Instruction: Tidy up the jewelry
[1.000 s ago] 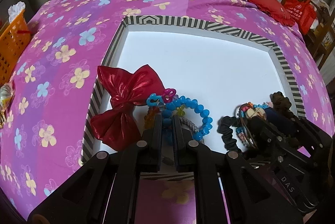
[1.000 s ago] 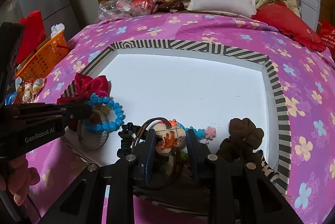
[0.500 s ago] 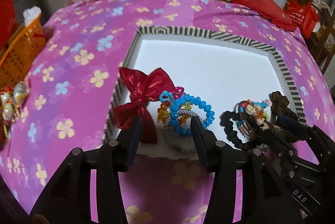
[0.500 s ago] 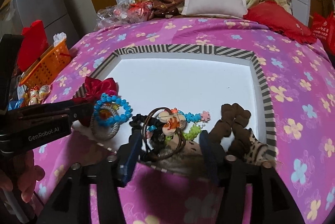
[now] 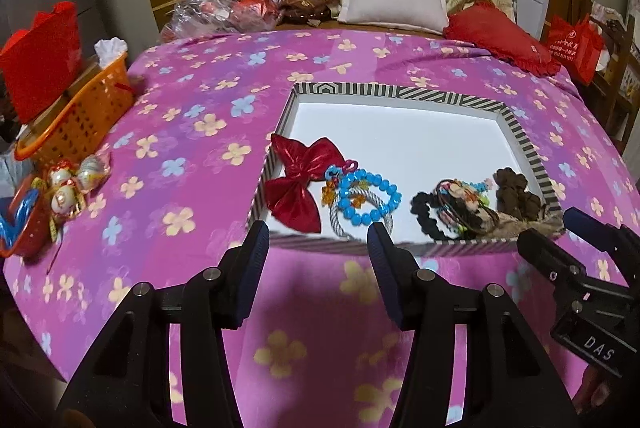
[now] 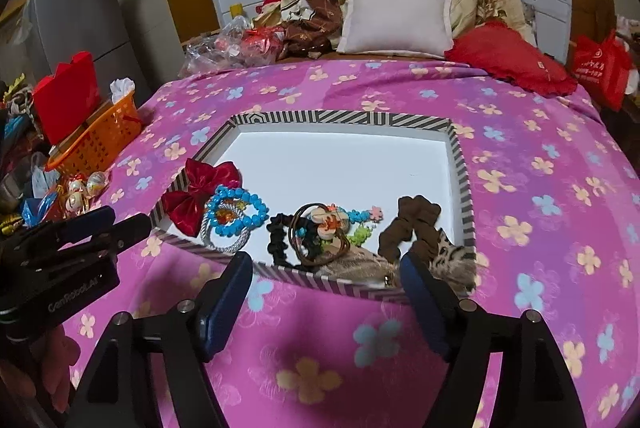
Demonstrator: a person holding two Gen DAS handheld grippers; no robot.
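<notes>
Both grippers, left gripper [image 5: 316, 240] and right gripper [image 6: 326, 278], opening, empty; blue bead bracelet [image 5: 370, 198] near-left in tray [image 5: 400, 93] looks light, slippery, best pinched across its beads

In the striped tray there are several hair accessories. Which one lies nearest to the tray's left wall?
The shiny red bow. It overlaps the striped tray at its left wall, while the blue bead bracelet, black scrunchie and brown scrunchie lie further right.

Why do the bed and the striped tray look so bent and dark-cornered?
Both wrist views use fisheye lenses: the bedspread bulges and corners go black. In the left view the tray floor glares white; in the right view its near edge blurs.
</notes>
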